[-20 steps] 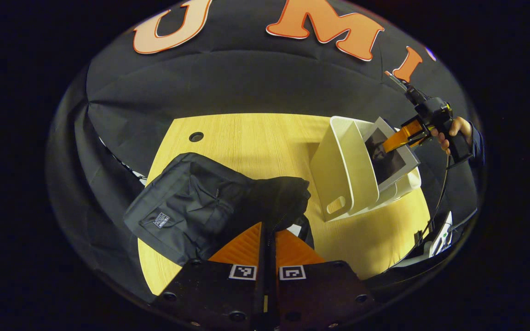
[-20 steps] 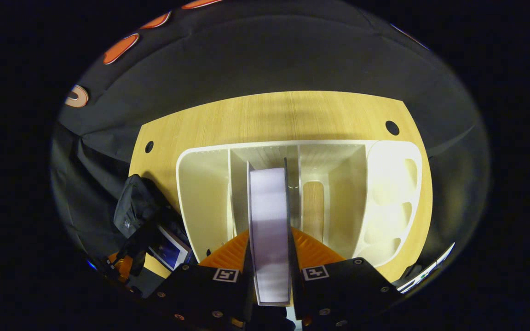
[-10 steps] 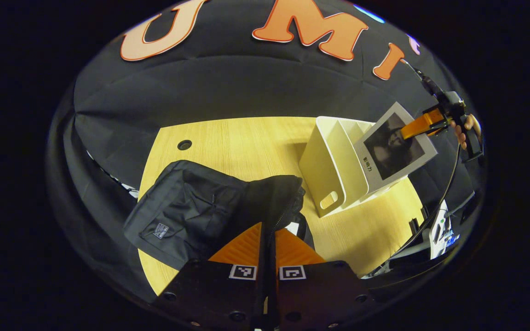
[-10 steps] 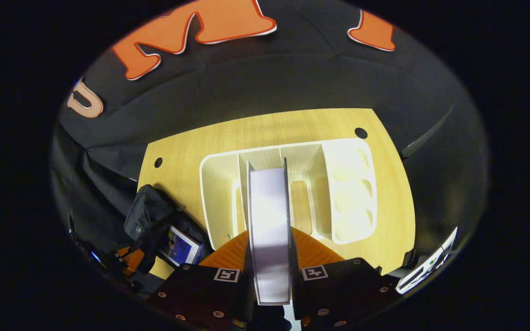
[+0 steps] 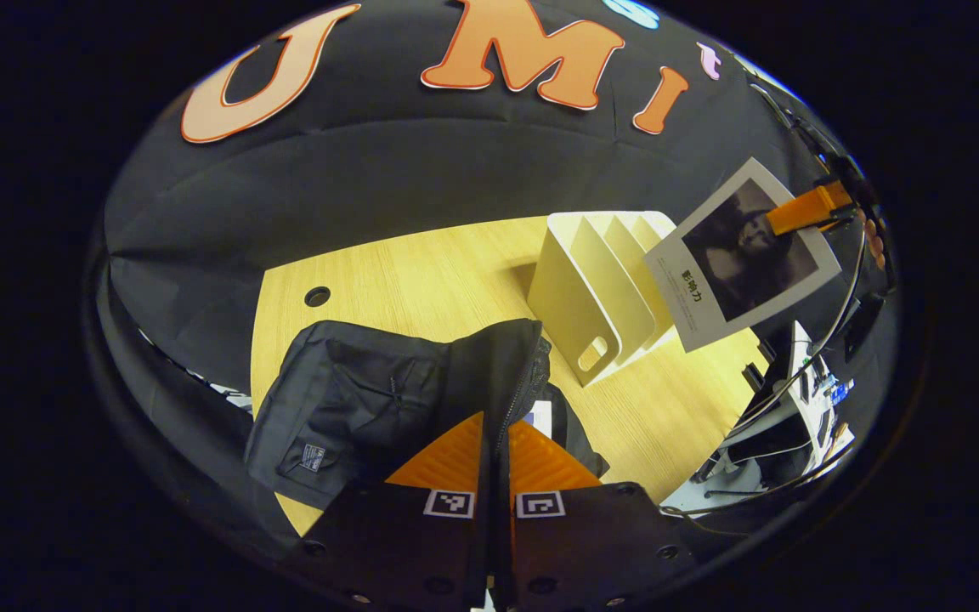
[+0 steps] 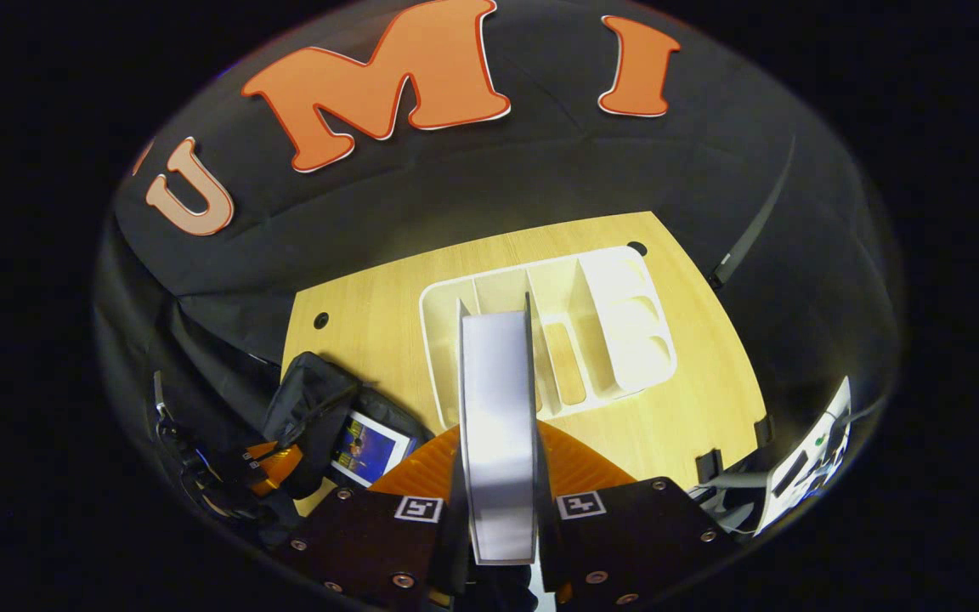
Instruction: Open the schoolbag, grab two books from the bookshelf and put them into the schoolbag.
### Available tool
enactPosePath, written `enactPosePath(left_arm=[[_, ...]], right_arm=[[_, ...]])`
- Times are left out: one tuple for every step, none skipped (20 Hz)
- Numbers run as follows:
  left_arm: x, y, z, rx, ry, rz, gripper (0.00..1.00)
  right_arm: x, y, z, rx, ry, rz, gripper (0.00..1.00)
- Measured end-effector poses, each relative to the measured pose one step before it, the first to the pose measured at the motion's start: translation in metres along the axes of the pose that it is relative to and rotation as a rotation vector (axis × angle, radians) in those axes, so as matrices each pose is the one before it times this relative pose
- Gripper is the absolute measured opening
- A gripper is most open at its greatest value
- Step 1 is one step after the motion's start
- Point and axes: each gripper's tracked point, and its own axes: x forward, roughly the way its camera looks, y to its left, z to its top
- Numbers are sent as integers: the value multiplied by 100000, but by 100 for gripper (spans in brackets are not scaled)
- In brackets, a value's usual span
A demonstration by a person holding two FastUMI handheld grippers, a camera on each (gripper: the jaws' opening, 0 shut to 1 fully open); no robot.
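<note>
We see right tongs (image 6: 498, 476) pinching a book (image 6: 498, 425) above the bookshelf (image 6: 617, 340); left tongs (image 5: 494, 450) pinching the schoolbag (image 5: 387, 391) flap on the counter (image 5: 421, 272).

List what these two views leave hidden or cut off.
- Left gripper view: the schoolbag flap hides the bag's inside.
- Right gripper view: the held book shows its page edge, cover unseen; it hides part of the bookshelf.
- Right gripper view: the book in the bag is half covered.
</note>
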Motion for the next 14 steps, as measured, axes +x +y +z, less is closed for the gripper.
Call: enactPosePath(left_arm=[[-1,56,165,1050,48,-1324,4],[-181,210,159,1387,-469,-867,4],[-262,230,146,1012,127,-510,4],[-242,131,236,726,-227,-716,4],[-191,196,370,813,-155,-587,4],[-232,207,288,911,-237,-708,4],[-251,236,216,827,-223,-479,4],[-212,113,308,930,-130,-662,4],[12,106,274,773,-324,-629,4],[-162,-10,205,819,-29,-931,4],[-210,-154,116,688,-330,-867,4],[-149,48,240,550,-156,-474,4],[-71,25,126,321,-365,-710,4],[-263,-70,128,-16,-379,-673,4]], right_arm=[[-555,705,-813,4030,-347,2639,34],[-363,668,-681,3672,-677,2371,34],[-270,577,-784,2901,-621,2295,34],[-101,633,-803,2444,-583,1916,34],[105,791,-909,1643,-539,2079,34],[124,753,-835,2044,-487,2127,34],[248,870,-1024,2298,-41,2539,34],[555,804,-1075,2435,782,2800,34],[690,887,-1166,2611,881,3096,34],[795,719,-1091,2301,1243,3198,34],[1087,713,-1144,2942,1869,2653,34],[1252,452,-1121,2863,2182,2517,33],[1086,261,-996,2568,1386,2546,33],[1285,169,-877,2508,1305,2501,33]])
